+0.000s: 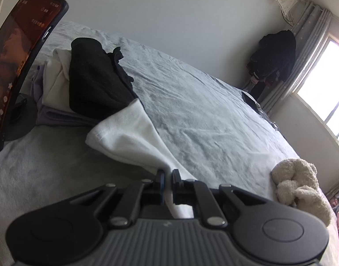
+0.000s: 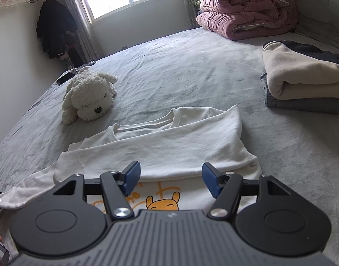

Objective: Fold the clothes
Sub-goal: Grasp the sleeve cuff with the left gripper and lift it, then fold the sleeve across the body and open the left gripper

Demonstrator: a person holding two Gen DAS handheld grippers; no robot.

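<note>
Left wrist view: the left hand-held gripper point(image 1: 167, 175) has its jaws pinched almost fully together on a fold of the white sweatshirt point(image 1: 129, 137), and the cloth runs out from between the fingers and trails away across the grey bed point(image 1: 202, 110). Behind it sits a loose heap of clothes: a black garment point(image 1: 96, 77) draped over cream and lilac pieces. A phone point(image 1: 18, 62) on a stand leans at the far left, screen lit. A cream plush dog point(image 1: 300, 184) lies at the right edge.

Over to the right wrist view: the right hand-held gripper point(image 2: 170, 177) hovers with its jaws spread wide, blue pads point(image 2: 131, 175) apart and nothing between them. Right beneath it lies the white sweatshirt point(image 2: 169, 141), spread flat on the bed point(image 2: 191, 66), collar facing away, one sleeve folded across the body, an orange cartoon print point(image 2: 162, 201) showing near the hem. The plush dog point(image 2: 89, 95) rests beyond it to the left. A folded stack, cream garment point(image 2: 302, 75) on a grey one, sits well apart to the right, and a rolled pink quilt point(image 2: 247, 11) sits at the far end.
</note>
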